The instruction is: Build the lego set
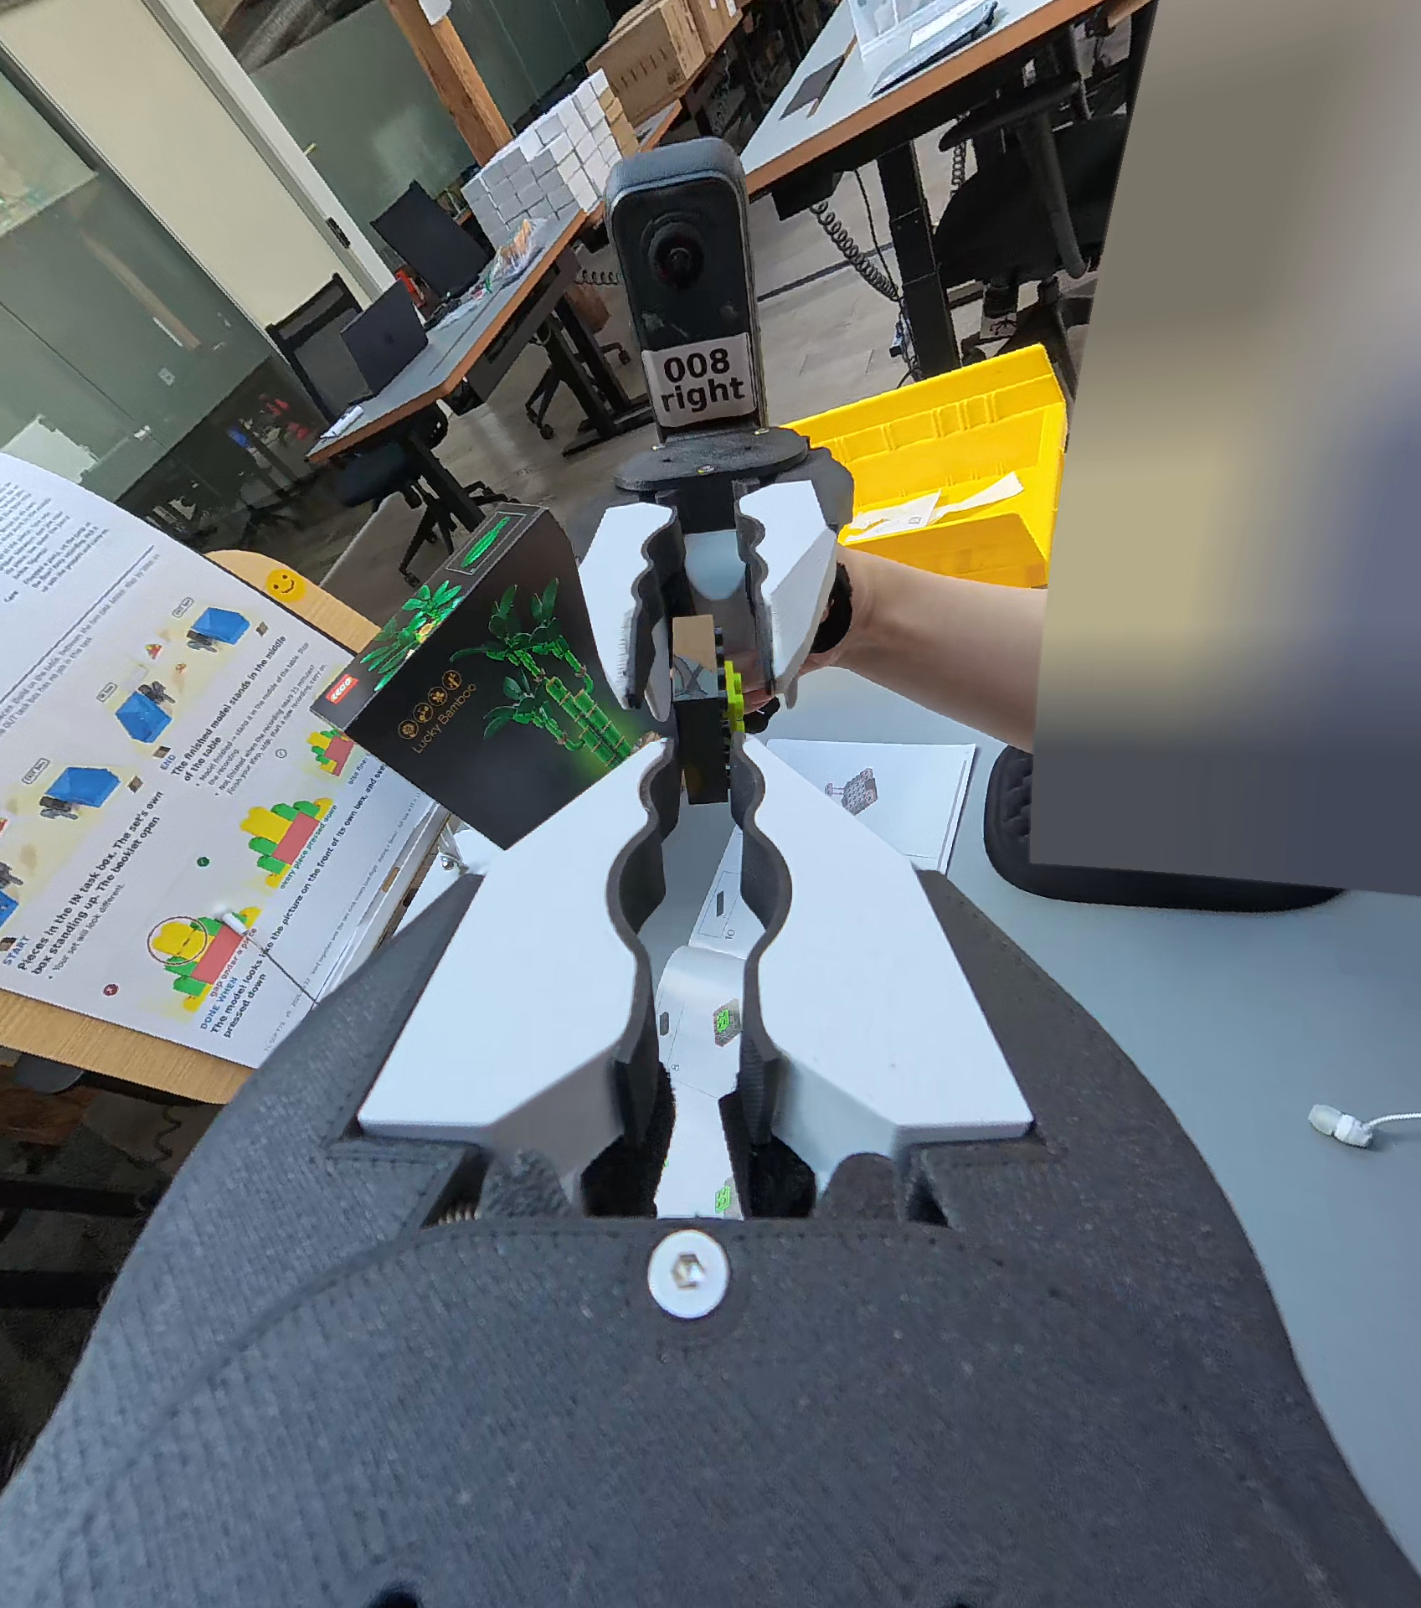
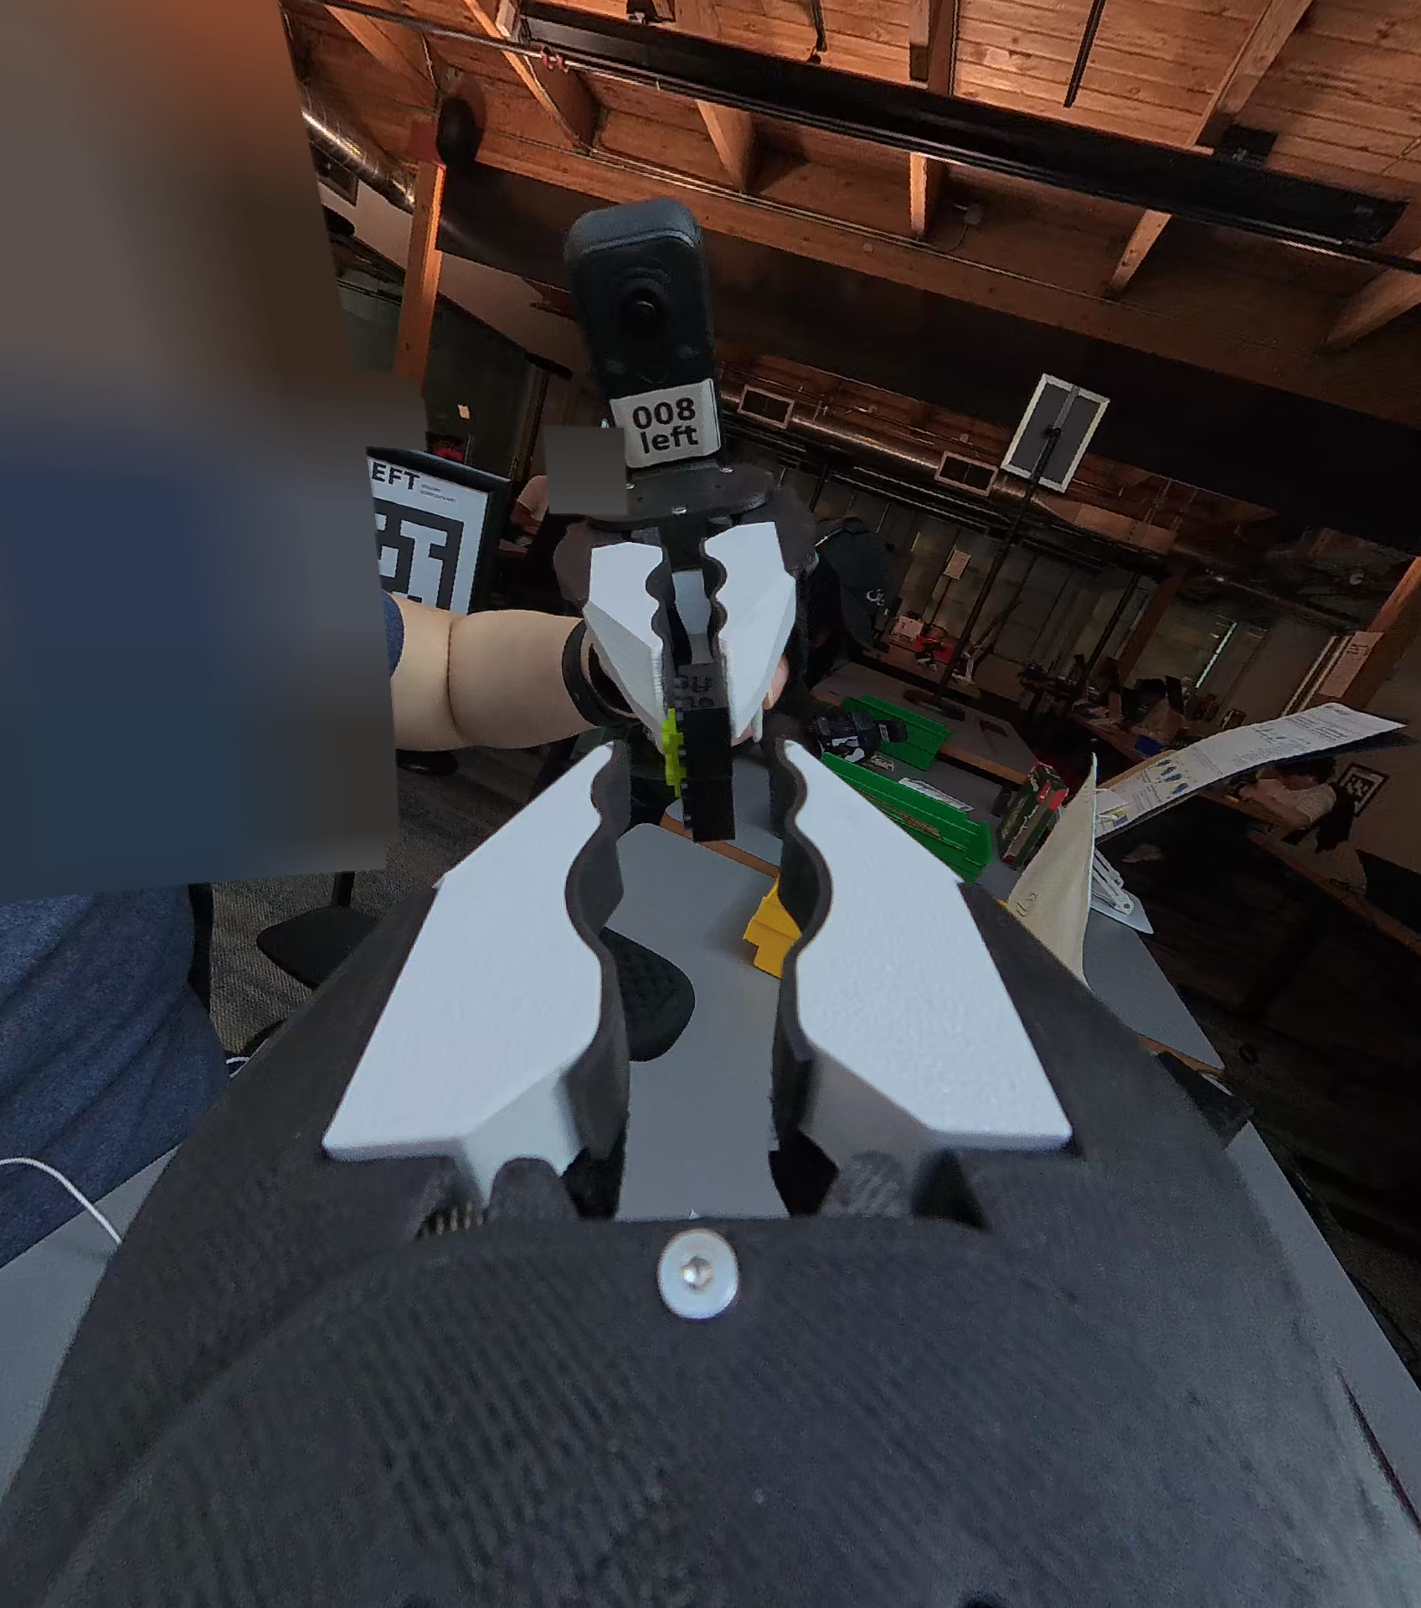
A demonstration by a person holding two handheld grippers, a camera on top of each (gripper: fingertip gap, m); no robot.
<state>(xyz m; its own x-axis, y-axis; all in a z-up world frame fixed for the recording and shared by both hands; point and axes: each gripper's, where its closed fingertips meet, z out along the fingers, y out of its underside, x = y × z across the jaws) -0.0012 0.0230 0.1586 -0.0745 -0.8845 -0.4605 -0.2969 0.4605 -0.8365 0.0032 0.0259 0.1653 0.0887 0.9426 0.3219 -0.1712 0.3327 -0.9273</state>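
Above a grey bench (image 1: 1211, 1044) carrying a slanted printed instruction sheet (image 1: 80, 740), a yellow bin (image 1: 950, 487) and the set's black bamboo-printed box (image 1: 498, 679), two hand-held tools meet nose to nose in mid-air. The left tool (image 1: 707, 753), its jaws drawn narrow, pinches one end of a black Lego assembly (image 1: 702, 783). The assembly is a thin slab held on edge, its long axis running straight along the line between the tools. The right tool (image 2: 698, 757) faces it end-on with jaws partly apart, straddling the free end, a gap showing on each side. A lime-green piece (image 2: 672, 748) sits on the slab's flank, likely the part awaiting the squeeze.
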